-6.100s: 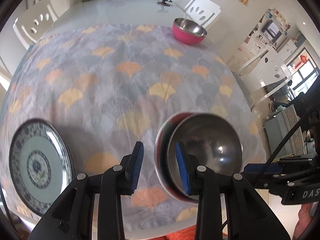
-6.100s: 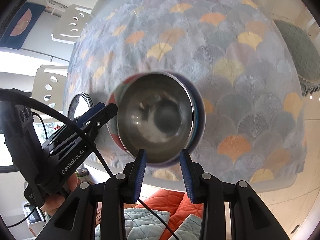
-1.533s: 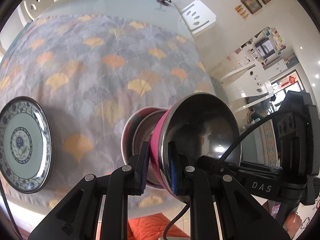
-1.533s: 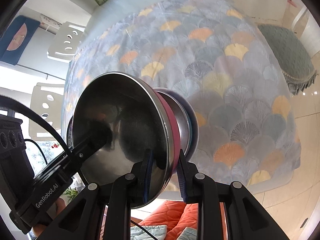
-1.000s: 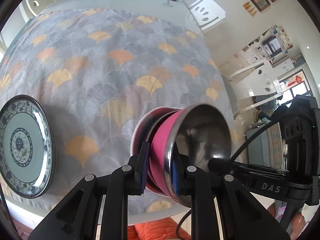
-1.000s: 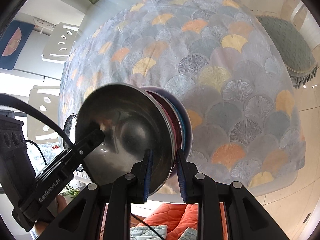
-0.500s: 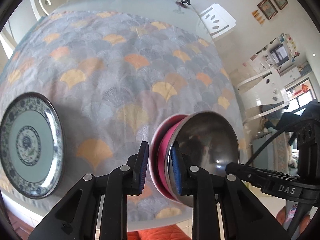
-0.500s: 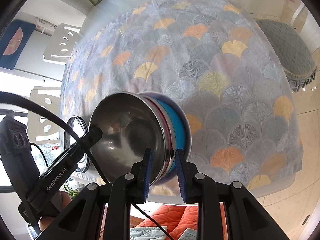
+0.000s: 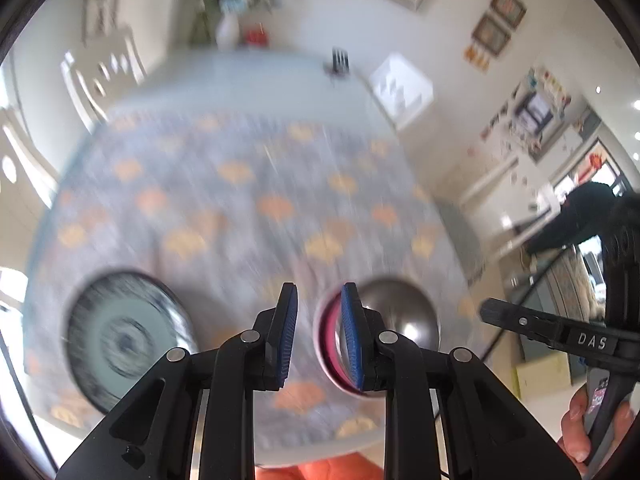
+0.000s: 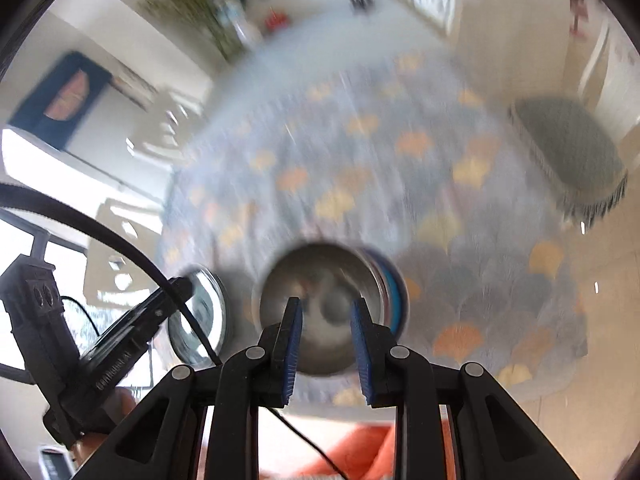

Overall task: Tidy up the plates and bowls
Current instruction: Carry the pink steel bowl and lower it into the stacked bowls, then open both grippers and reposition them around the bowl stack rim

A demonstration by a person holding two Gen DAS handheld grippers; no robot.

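A stack of nested steel bowls [image 9: 400,320], pink-sided on top with a blue one [image 10: 394,296] lowest, sits on the fan-patterned tablecloth [image 9: 240,200] near its front edge. My left gripper [image 9: 318,292] hangs above and left of the stack, jaws a little apart with nothing between them. My right gripper [image 10: 326,308] hovers over the stack [image 10: 320,272], jaws likewise slightly apart and empty. A blue-and-white patterned plate [image 9: 120,340] lies to the left of the bowls, also seen as the plate [image 10: 200,312] in the right wrist view. Both views are motion-blurred.
White chairs [image 9: 104,68] stand around the table, and a vase [image 9: 228,32] sits at its far end. A grey rug [image 10: 572,148] lies on the floor to the right. A hand [image 9: 576,420] holds the right tool. An orange cushion [image 9: 320,468] is below the table's front edge.
Both grippers have let go of the pink bowl's rim and risen away from it. The bowl stays nested in the stack on the table. The plate has not moved.
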